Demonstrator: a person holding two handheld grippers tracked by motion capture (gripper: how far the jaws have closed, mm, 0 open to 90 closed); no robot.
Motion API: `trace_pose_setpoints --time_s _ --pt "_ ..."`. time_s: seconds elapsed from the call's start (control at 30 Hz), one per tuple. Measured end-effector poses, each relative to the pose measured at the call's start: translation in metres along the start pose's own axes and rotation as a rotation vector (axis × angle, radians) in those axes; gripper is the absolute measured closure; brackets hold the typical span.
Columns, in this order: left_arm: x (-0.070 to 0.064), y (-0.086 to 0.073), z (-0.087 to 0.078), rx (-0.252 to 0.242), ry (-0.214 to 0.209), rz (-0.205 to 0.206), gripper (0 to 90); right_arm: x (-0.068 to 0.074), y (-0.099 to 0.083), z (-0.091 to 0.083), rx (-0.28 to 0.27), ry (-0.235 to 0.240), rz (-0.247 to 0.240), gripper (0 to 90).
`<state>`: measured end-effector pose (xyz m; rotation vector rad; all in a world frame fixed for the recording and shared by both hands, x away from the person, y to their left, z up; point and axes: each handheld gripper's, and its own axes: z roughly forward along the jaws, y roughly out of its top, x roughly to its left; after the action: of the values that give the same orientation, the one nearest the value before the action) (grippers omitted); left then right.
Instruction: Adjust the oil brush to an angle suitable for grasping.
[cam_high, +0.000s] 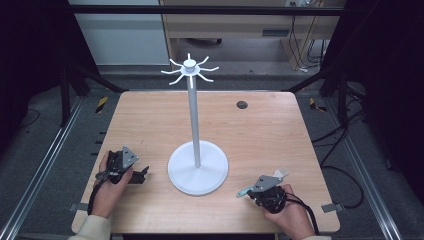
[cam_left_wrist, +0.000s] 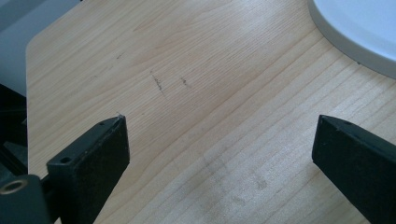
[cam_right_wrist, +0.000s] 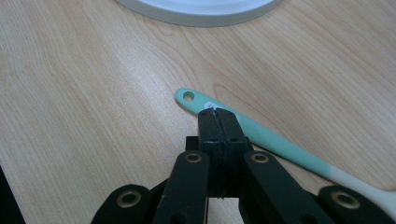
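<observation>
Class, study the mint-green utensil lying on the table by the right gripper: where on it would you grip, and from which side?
Probably mid-handle on the mint-green utensil, coming from above with the jaws across its width. It lies flat and slim on the table, and this leaves its hole end free. The right gripper sits over the handle with jaws closed.

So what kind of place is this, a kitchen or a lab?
Most likely a lab or test rig, not a kitchen: a bare wooden table stands inside a dark metal frame, with cables trailing over the carpeted floor.
</observation>
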<state>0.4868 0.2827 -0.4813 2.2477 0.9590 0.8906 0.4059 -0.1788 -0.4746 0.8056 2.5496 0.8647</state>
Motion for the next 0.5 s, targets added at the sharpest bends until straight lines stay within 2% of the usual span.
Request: trace_pose_setpoints --time_s 0.23,0.5 --pt "-0.001 0.000 0.000 -0.001 0.000 -0.001 3.5 0.000 0.006 0.011 0.035 0.001 -0.048 90.0" --pt "-0.001 0.000 0.000 -0.002 -0.002 -0.002 3.5 0.000 0.007 0.019 0.061 0.001 -0.064 90.0"
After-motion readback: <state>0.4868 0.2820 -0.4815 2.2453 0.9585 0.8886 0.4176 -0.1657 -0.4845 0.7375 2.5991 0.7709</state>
